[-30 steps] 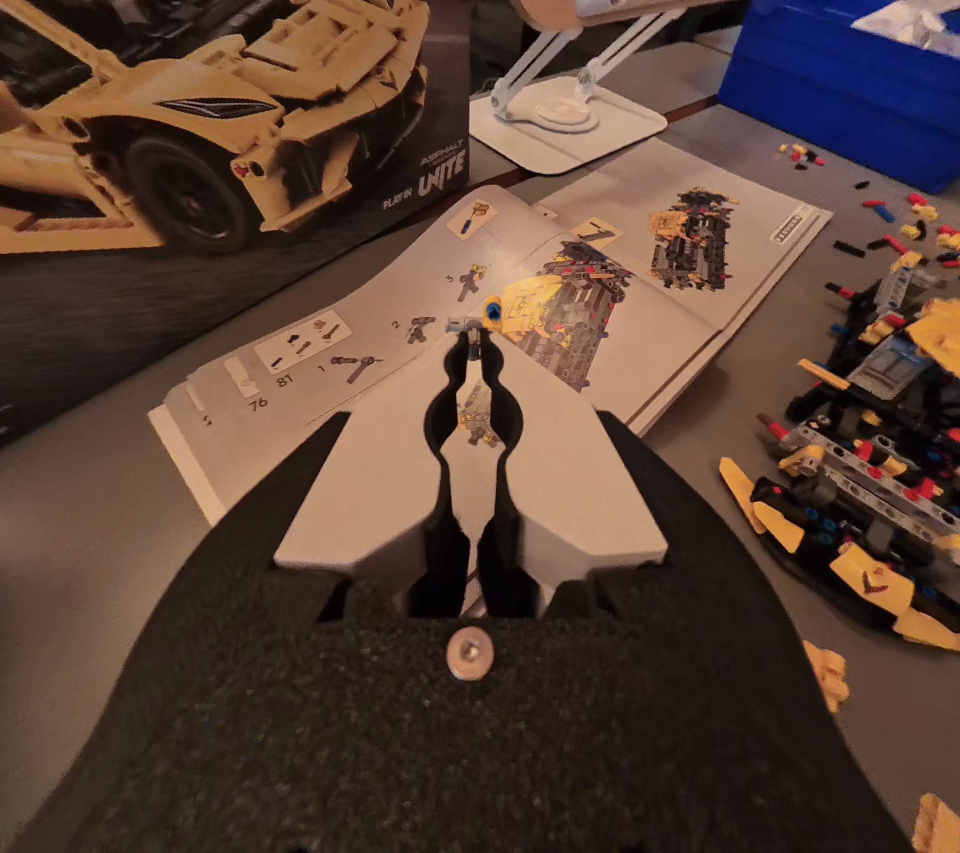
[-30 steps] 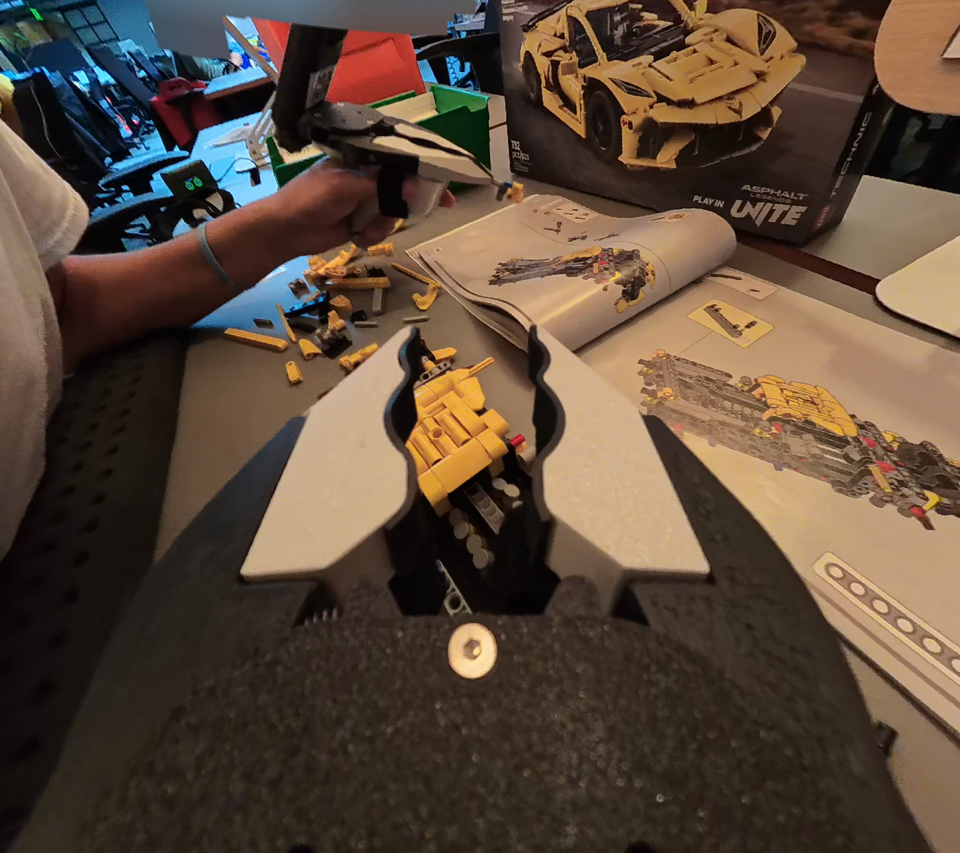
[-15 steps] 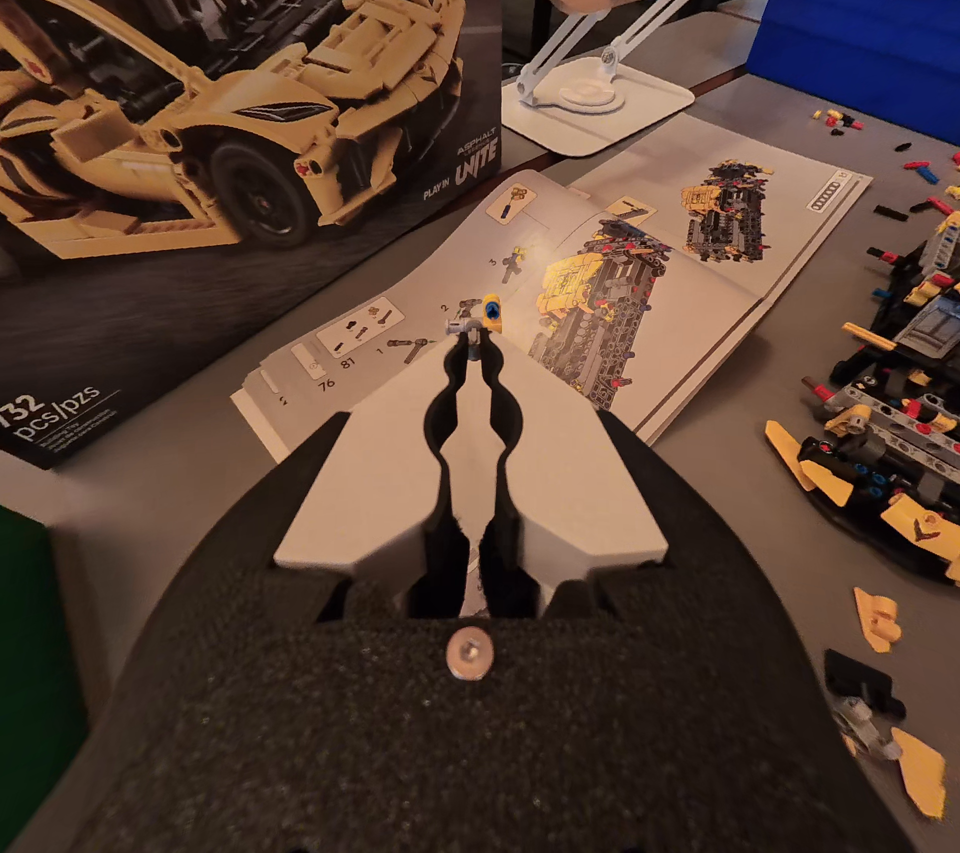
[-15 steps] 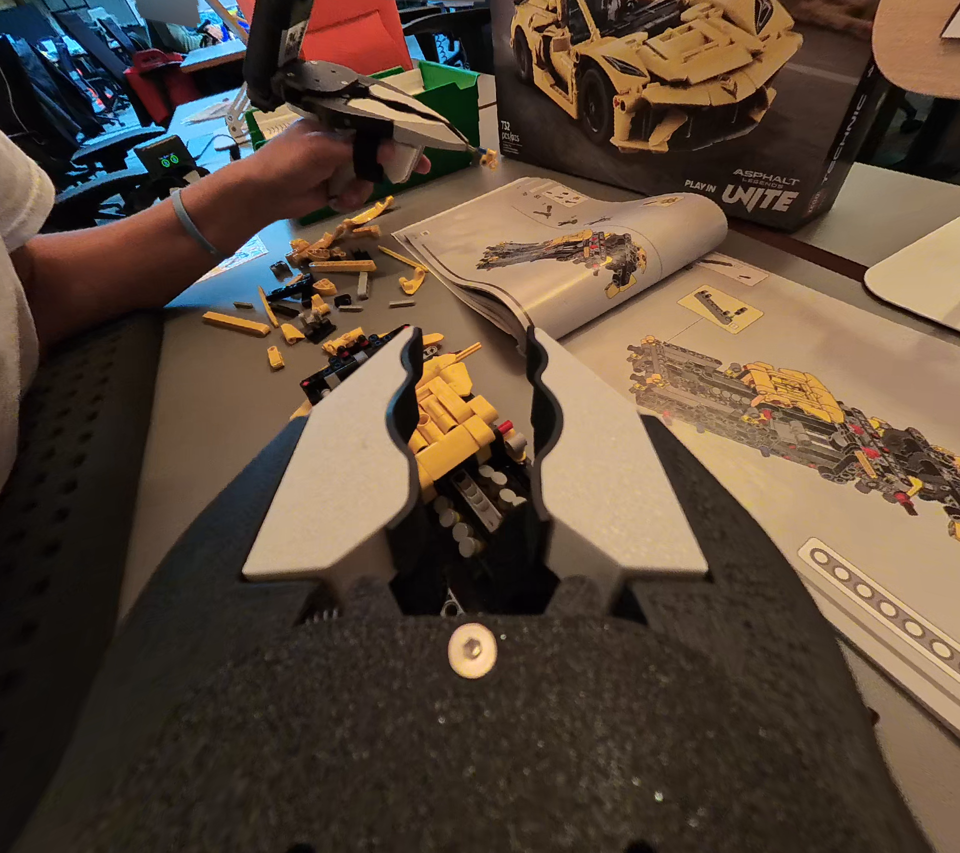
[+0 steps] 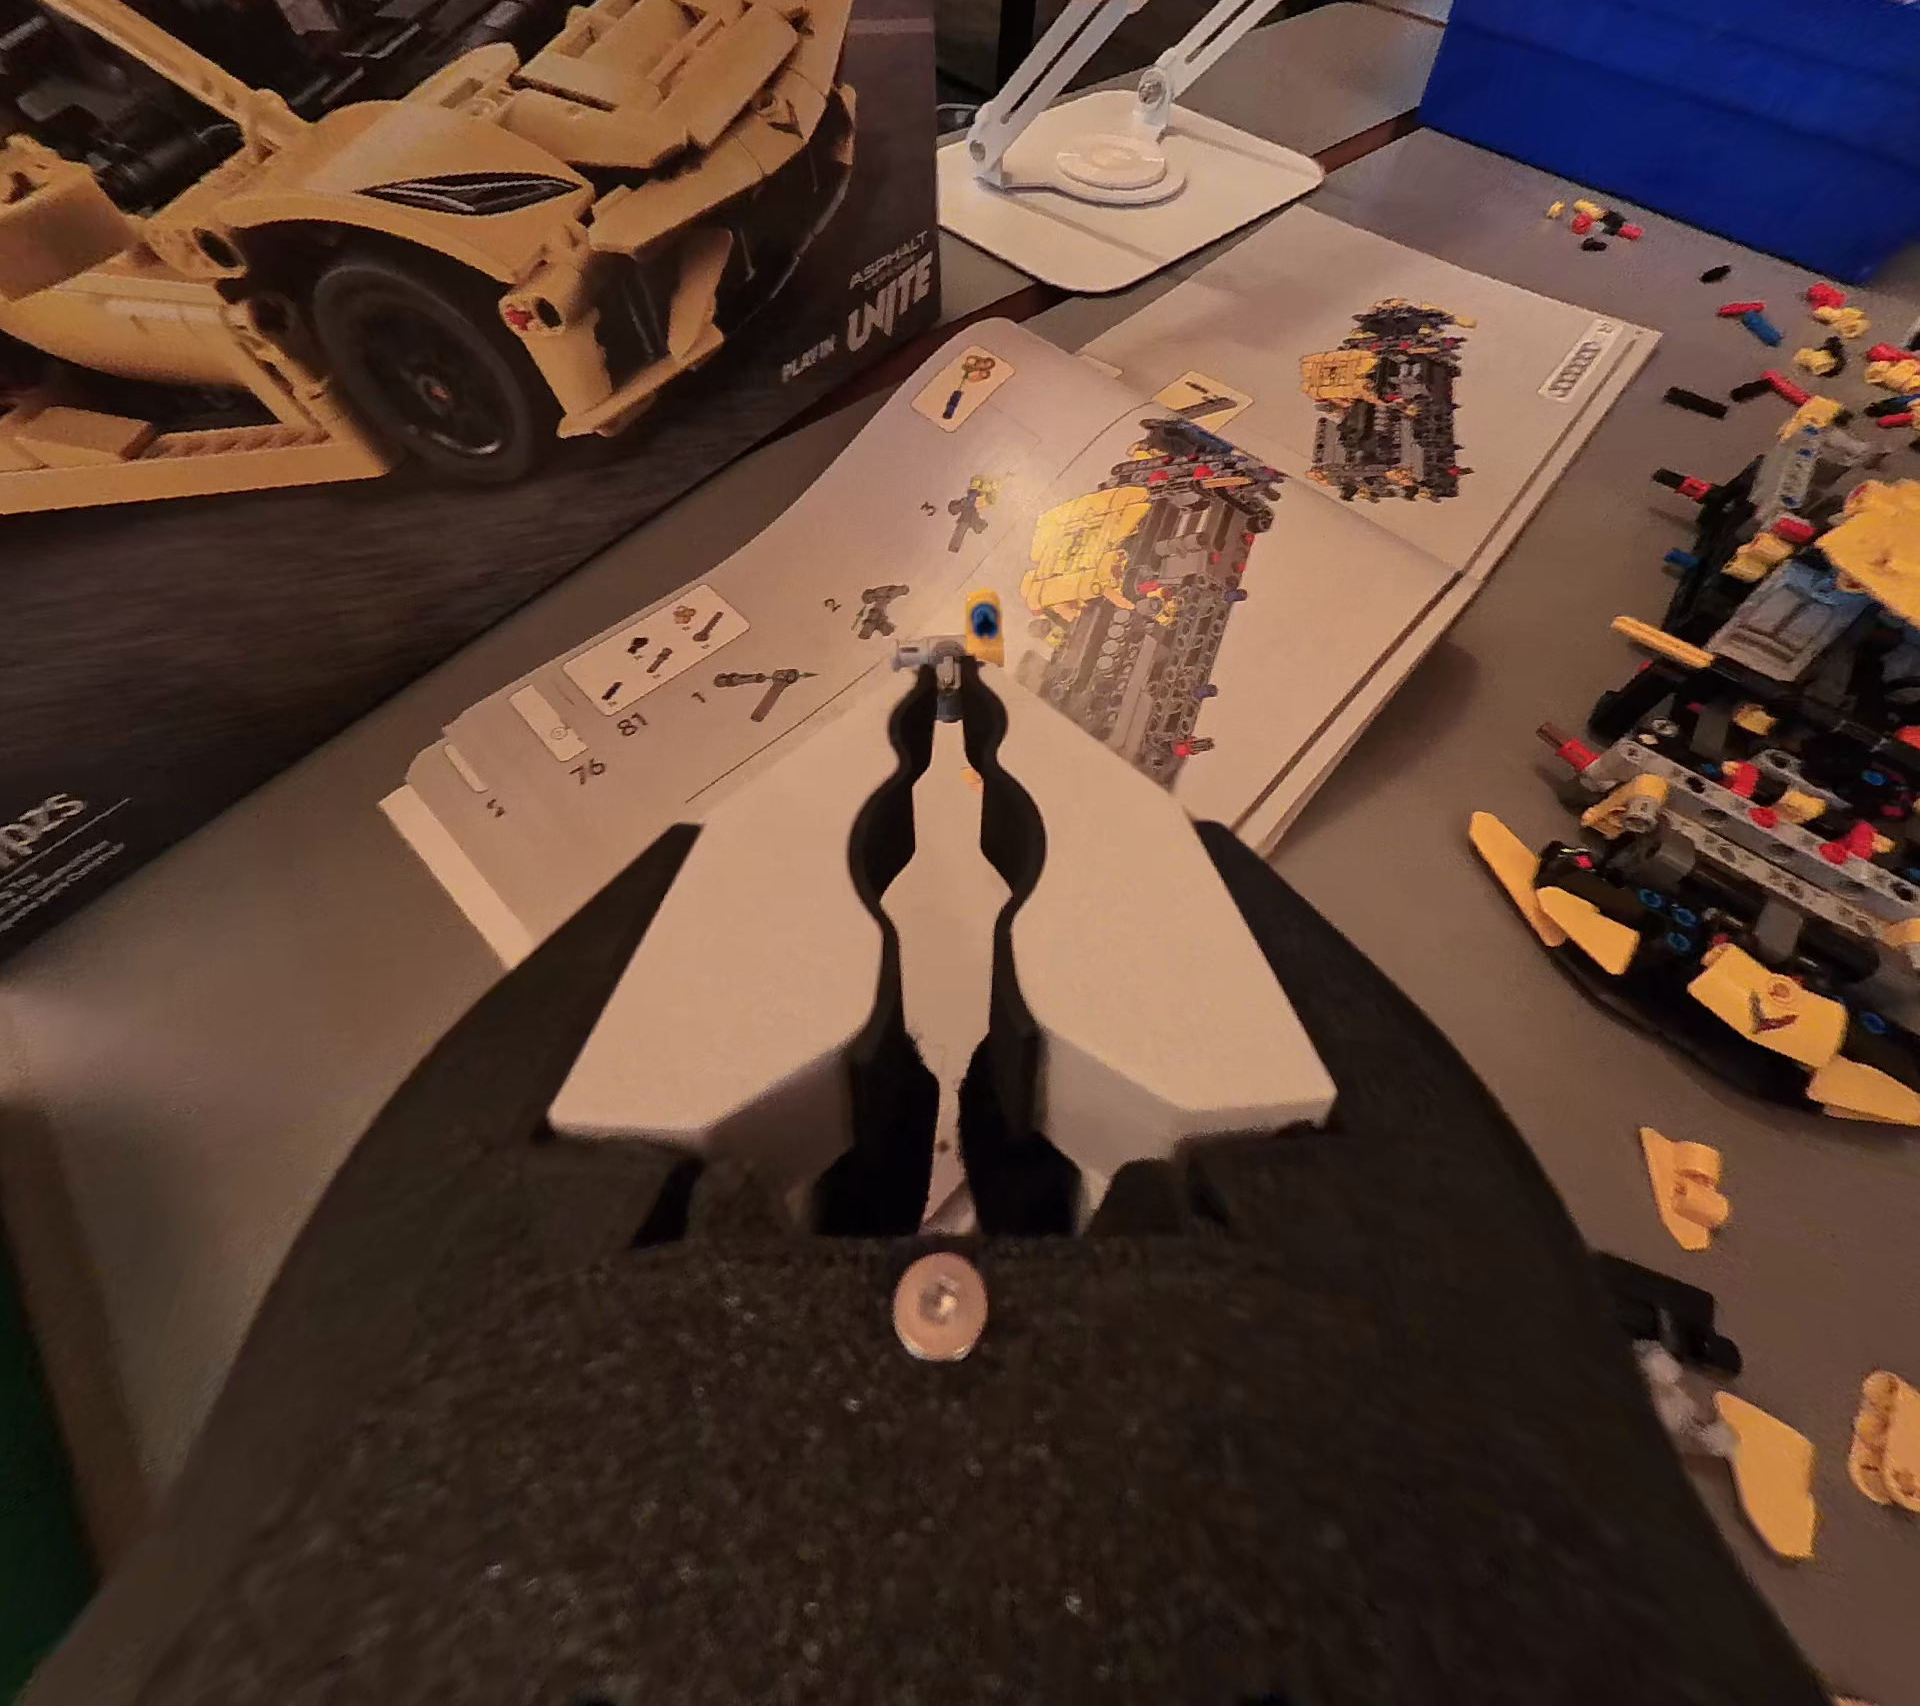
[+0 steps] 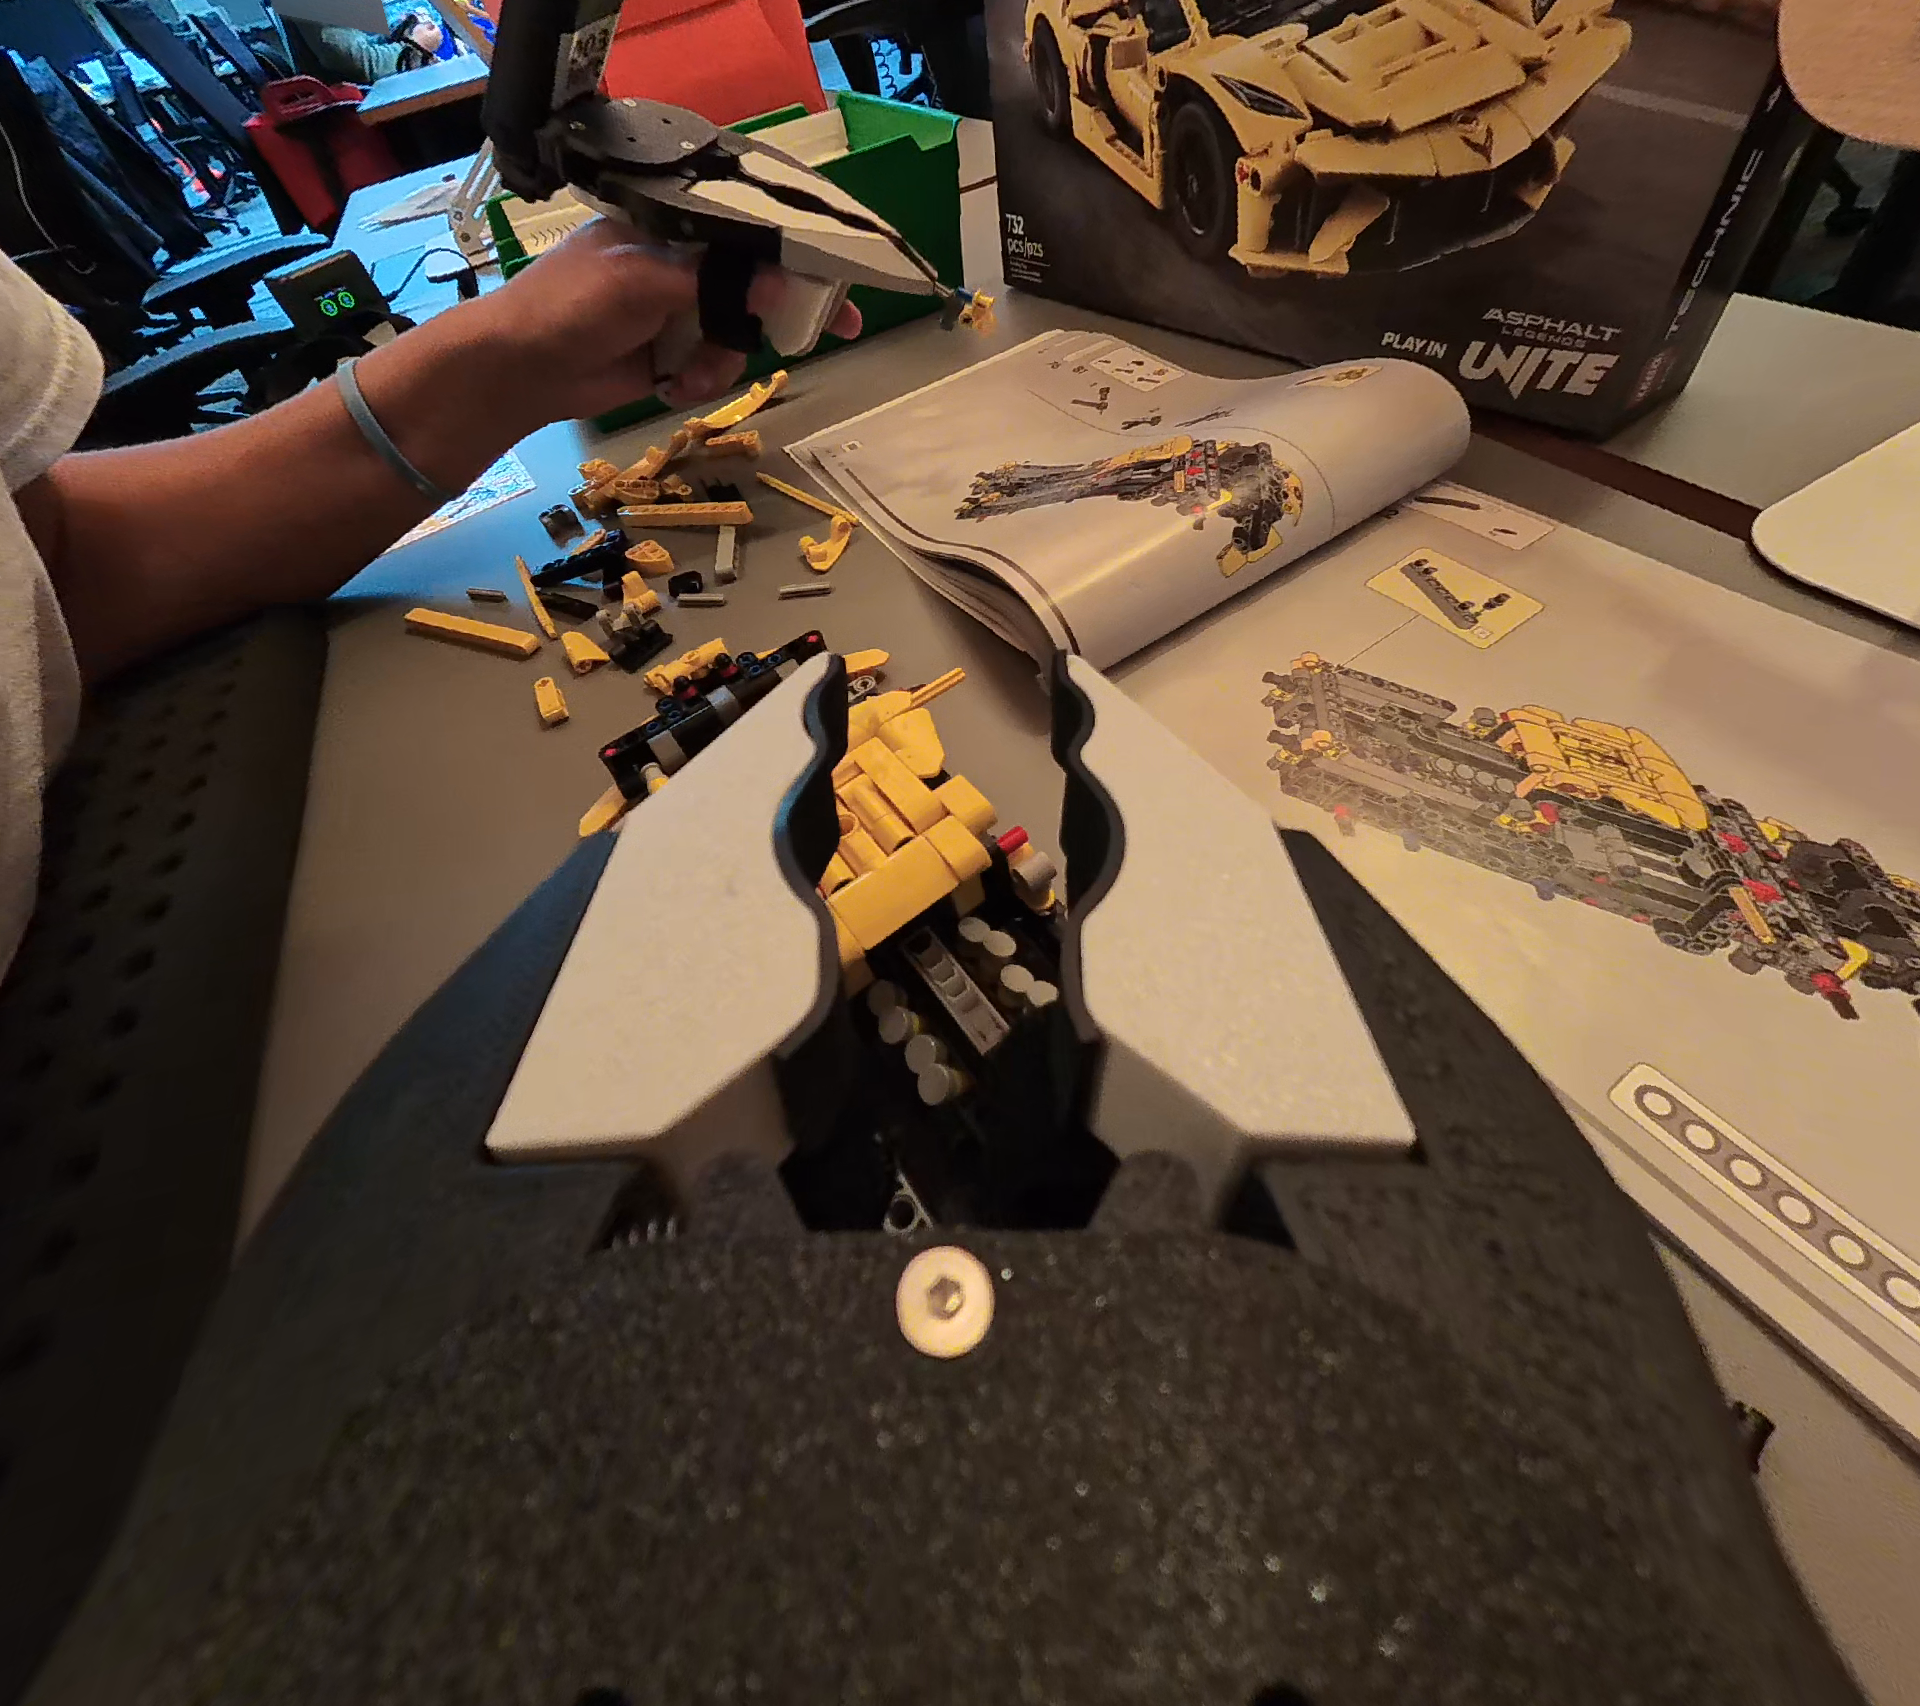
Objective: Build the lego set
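Jaws pinched together on the left gripper [image 5: 943, 688], clamped on a tiny lego piece [image 5: 961, 640]: a grey pin with a yellow cap, held in the air above the open instruction booklet [image 5: 1226, 576]. Glossy curved pages there, the left page arched up off the bench [image 5: 260, 929]. From the right wrist view the same gripper shows well off, in a hand [image 6: 613, 316], its white pointed fingers meeting at the piece.

Right gripper [image 6: 940, 700] now: jaws apart, wavy inner edges lined in black, holding nothing. Under and between them sits the half-built car [image 6: 914, 835], blocky yellow panels over black and grey beams, its near end hidden by the gripper body. Whether the fingers touch it, I cannot tell.

Loose yellow and black parts [image 6: 644, 555] lie scattered left of the booklet, with bare matte grey bench around them. The cardboard set box [image 6: 1351, 98] stands upright at the back edge, cut off at the top. A blue bin [image 5: 1683, 67] sits far right, a white stand base [image 5: 1122, 202] beside it.
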Demonstrator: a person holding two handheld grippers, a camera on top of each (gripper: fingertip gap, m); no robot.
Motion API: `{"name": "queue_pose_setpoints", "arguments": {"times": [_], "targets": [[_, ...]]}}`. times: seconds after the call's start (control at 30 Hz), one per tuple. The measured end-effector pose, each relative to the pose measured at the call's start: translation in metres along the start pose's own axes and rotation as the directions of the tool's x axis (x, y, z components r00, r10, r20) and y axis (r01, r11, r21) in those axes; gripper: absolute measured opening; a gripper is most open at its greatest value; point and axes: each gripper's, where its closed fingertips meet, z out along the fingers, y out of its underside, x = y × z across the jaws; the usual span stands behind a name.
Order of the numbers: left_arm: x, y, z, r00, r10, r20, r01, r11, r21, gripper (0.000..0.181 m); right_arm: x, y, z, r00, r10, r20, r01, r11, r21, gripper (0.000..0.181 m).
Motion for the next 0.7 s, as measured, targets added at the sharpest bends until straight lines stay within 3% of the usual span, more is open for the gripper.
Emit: {"name": "queue_pose_setpoints", "arguments": {"times": [0.17, 0.37, 0.5, 0.6, 0.7], "targets": [[0.04, -0.017, -0.003, 0.97, -0.092, -0.225, 0.106, 0.993, 0.054, 0.004, -0.002, -0.004, 0.001, 1.0, 0.001, 0.007, -0.001, 1.0, 0.004, 0.038], [0.105, -0.047, -0.034, 0.818, -0.206, -0.537, 0.329, 0.933, 0.144, 0.004, -0.035, -0.026, 0.012, 0.992, 0.034, 0.124, -0.036, 0.999, 0.013, 0.036], [0.128, -0.059, -0.062, 0.635, -0.353, -0.687, 0.581, 0.804, 0.124, 0.004, -0.076, -0.05, 0.027, 0.964, 0.08, 0.255, -0.083, 0.997, 0.002, 0.028], [0.137, -0.062, -0.073, 0.499, -0.466, -0.73, 0.73, 0.681, 0.065, 0.004, -0.092, -0.063, 0.04, 0.957, 0.124, 0.263, -0.126, 0.992, -0.012, 0.02], [0.151, -0.061, -0.081, 0.477, -0.494, -0.727, 0.753, 0.656, 0.049, 0.004, -0.104, -0.062, 0.045, 0.932, 0.211, 0.295, -0.197, 0.977, -0.077, 0.021]]}}
